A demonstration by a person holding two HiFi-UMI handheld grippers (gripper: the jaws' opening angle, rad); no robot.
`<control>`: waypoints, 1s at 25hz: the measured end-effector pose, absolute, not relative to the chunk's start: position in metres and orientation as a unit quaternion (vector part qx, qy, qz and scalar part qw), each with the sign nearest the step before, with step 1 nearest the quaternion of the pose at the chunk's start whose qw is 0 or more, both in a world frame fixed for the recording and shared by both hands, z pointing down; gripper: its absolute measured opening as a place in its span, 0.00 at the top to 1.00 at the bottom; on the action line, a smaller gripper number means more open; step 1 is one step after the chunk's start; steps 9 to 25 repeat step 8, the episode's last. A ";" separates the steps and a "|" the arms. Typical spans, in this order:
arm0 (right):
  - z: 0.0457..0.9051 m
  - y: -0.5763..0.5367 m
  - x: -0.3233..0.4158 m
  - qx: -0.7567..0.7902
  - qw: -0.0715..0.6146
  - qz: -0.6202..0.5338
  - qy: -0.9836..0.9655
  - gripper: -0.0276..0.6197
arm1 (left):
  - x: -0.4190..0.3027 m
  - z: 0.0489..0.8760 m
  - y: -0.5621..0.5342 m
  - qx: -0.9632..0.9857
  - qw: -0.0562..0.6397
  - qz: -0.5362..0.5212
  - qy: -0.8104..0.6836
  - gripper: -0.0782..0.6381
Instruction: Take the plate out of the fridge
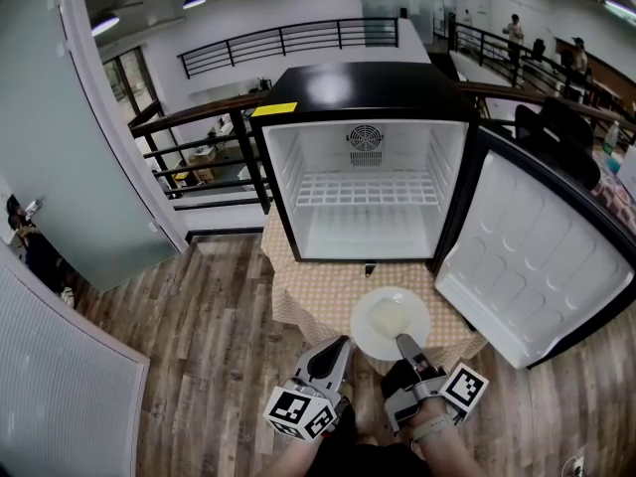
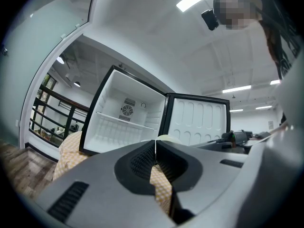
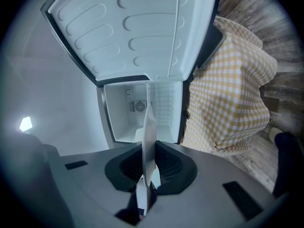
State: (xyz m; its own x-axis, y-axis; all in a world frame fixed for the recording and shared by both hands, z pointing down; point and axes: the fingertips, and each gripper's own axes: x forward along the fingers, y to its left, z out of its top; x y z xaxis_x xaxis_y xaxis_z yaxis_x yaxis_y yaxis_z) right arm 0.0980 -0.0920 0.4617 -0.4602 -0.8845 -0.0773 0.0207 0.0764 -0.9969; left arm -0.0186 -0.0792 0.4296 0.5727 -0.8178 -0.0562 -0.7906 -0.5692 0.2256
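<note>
A round white plate (image 1: 390, 322) with a pale slab of food on it hangs level above the checked tablecloth (image 1: 308, 296), just in front of the open fridge (image 1: 366, 182). My right gripper (image 1: 405, 346) is shut on the plate's near rim. In the right gripper view the plate (image 3: 148, 137) runs edge-on between the jaws of that gripper (image 3: 147, 175). My left gripper (image 1: 340, 346) hovers to the left of the plate, shut and holding nothing. From the left gripper view its jaws (image 2: 156, 148) meet, and the plate's rim (image 2: 167, 137) peeks just beyond them.
The fridge interior is bare, with one wire shelf (image 1: 366, 189) and a fan at the back. Its door (image 1: 537, 256) stands swung open to the right. A black railing (image 1: 199, 157) runs behind, and wood flooring (image 1: 209, 346) surrounds the small table.
</note>
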 end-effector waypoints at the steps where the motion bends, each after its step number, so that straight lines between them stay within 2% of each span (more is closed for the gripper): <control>1: 0.462 -0.092 0.098 -0.347 0.387 -0.585 0.623 0.88 | -0.019 0.429 -0.079 0.882 0.088 -0.076 -0.456 0.87; 25: 0.460 -0.094 0.098 -0.345 0.398 -0.586 0.615 0.88 | -0.017 0.427 -0.082 0.889 0.083 -0.062 -0.446 0.87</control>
